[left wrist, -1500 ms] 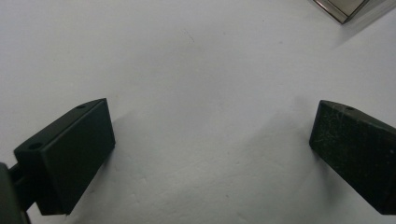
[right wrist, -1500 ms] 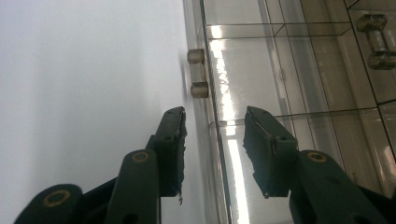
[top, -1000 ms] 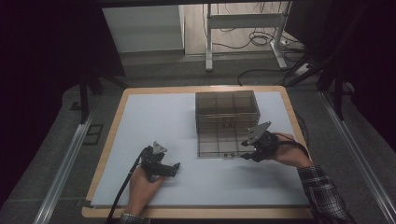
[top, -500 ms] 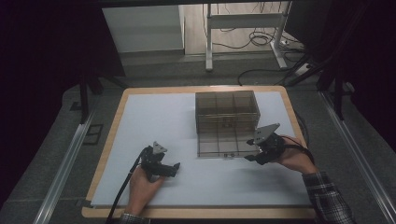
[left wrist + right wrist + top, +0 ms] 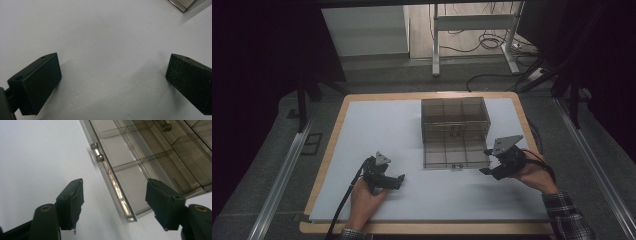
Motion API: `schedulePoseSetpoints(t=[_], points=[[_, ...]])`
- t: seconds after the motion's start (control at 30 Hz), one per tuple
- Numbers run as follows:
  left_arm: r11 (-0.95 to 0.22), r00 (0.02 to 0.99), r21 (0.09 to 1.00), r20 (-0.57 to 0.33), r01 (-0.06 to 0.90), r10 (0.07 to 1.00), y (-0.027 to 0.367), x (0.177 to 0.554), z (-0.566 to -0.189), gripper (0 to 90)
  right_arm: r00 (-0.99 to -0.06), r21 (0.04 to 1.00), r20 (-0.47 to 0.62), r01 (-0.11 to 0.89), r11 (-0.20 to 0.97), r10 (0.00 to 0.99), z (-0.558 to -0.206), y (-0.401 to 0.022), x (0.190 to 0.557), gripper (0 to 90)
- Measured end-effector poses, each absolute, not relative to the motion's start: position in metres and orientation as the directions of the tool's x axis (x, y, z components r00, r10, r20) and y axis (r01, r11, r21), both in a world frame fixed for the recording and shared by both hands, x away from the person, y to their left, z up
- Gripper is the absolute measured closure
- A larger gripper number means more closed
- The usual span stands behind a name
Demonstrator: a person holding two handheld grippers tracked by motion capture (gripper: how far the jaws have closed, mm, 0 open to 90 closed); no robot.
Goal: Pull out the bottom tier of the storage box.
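A smoky clear box of drawers point(image 5: 455, 120) stands on the white table point(image 5: 377, 130), right of the middle. Its bottom drawer front carries a small metal handle point(image 5: 455, 165); the right gripper view shows this handle point(image 5: 97, 152) as a short bar with two knobs. My right gripper point(image 5: 486, 161) is open at the box's near right corner, and that corner of the drawer front point(image 5: 125, 205) lies between its jaws without touching them point(image 5: 115, 195). My left gripper point(image 5: 400, 179) rests open on the bare table to the left of the box, nothing between its jaws point(image 5: 112, 65).
A wooden border point(image 5: 332, 130) frames the white table. One corner of the box point(image 5: 183, 5) shows at the top right of the left gripper view. Cables trail from both grippers towards the person. Desk legs and floor cables lie beyond the far edge.
My right gripper has drifted a little to the right and nearer the person, staying by the box's front right corner. The left gripper has not moved.
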State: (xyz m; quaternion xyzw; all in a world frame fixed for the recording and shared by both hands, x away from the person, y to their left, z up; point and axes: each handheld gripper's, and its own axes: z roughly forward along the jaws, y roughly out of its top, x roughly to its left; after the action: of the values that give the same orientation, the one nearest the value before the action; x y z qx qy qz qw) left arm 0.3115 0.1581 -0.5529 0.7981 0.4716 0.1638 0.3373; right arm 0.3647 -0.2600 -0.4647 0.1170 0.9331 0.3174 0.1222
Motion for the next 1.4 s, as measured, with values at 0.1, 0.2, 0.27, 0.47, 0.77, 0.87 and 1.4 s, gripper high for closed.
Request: schedulePoseSetpoints(t=[0.1, 0.2, 0.27, 0.47, 0.77, 0.87, 1.4], points=[[-0.328, 0.502, 0.693, -0.056, 0.642, 0.863, 0.158, 0.311, -0.553, 0.0, -0.939, 0.626, -0.153, 0.151, 0.765, 0.310, -0.466, -0.263, 0.363, 29.3], [-0.337, 0.506, 0.689, -0.050, 0.642, 0.861, 0.159, 0.312, -0.553, 0.0, -0.928, 0.630, -0.164, 0.162, 0.760, 0.334, -0.468, -0.268, 0.359, 28.0], [-0.336, 0.506, 0.689, -0.052, 0.642, 0.861, 0.159, 0.312, -0.553, 0.0, -0.923, 0.630, -0.171, 0.167, 0.759, 0.346, -0.470, -0.270, 0.357, 28.0], [-0.336, 0.506, 0.689, -0.052, 0.642, 0.861, 0.159, 0.312, -0.553, 0.0, -0.910, 0.647, -0.174, 0.183, 0.740, 0.377, -0.474, -0.276, 0.351, 26.0], [-0.338, 0.507, 0.689, -0.049, 0.641, 0.860, 0.159, 0.312, -0.553, 0.0, -0.889, 0.660, -0.164, 0.223, 0.718, 0.427, -0.481, -0.283, 0.342, 20.2], [-0.337, 0.507, 0.689, -0.050, 0.641, 0.861, 0.159, 0.312, -0.553, 0.0, -0.882, 0.664, -0.158, 0.238, 0.709, 0.444, -0.483, -0.286, 0.340, 18.6], [-0.338, 0.507, 0.689, -0.050, 0.641, 0.861, 0.159, 0.312, -0.553, 0.0, -0.852, 0.701, -0.110, 0.299, 0.647, 0.513, -0.487, -0.304, 0.324, 4.8]])
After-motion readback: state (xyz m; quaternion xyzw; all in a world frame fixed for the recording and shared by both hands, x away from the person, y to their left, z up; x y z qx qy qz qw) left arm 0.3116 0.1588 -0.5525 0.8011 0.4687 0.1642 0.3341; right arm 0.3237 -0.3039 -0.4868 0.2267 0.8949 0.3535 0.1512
